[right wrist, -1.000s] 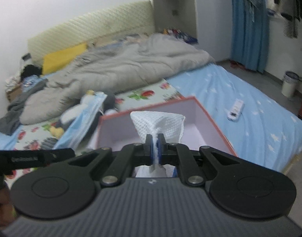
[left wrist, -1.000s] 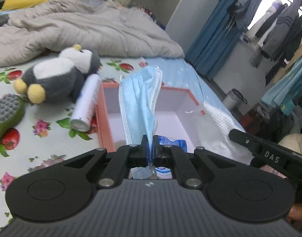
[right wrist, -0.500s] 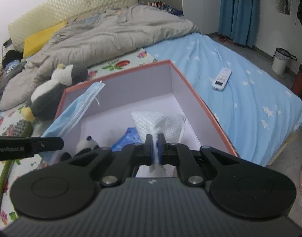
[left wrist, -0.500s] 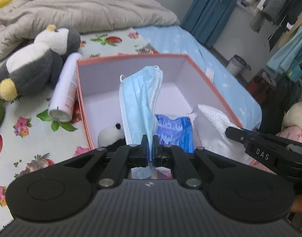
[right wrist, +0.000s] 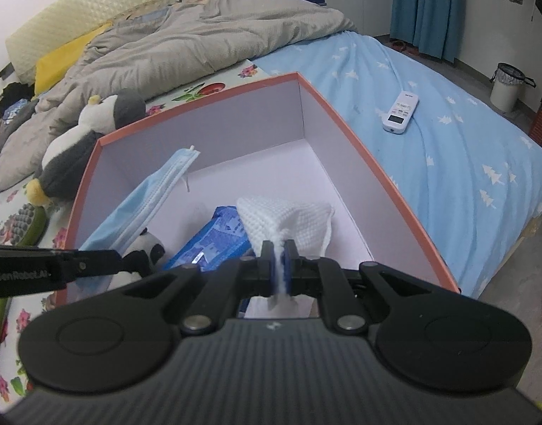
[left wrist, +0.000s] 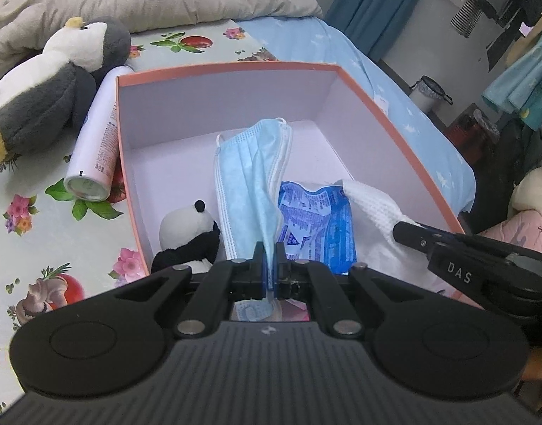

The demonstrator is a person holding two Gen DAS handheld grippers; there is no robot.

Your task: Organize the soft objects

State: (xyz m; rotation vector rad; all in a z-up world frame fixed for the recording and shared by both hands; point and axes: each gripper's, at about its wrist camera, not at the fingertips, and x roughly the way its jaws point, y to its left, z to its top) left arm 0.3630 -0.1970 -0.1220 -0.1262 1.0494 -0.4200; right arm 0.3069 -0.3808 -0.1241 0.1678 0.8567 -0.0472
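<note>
Now my left gripper (left wrist: 269, 255) pinches a pleated pale-blue mask (left wrist: 251, 177), my right gripper (right wrist: 278, 255) a white waffle-textured cloth (right wrist: 288, 217), both over the orange-rimmed box (right wrist: 341, 120).

Left gripper (left wrist: 269, 249): pitched steeply downward, jaws clamped together on a blue face mask (left wrist: 249, 177) pinched between the pads. Right gripper (right wrist: 278, 248): likewise angled down, jaws closed on a white textured cloth (right wrist: 285, 217). The two grippers sit side by side, each one's finger visible at the edge of the other's view.
</note>
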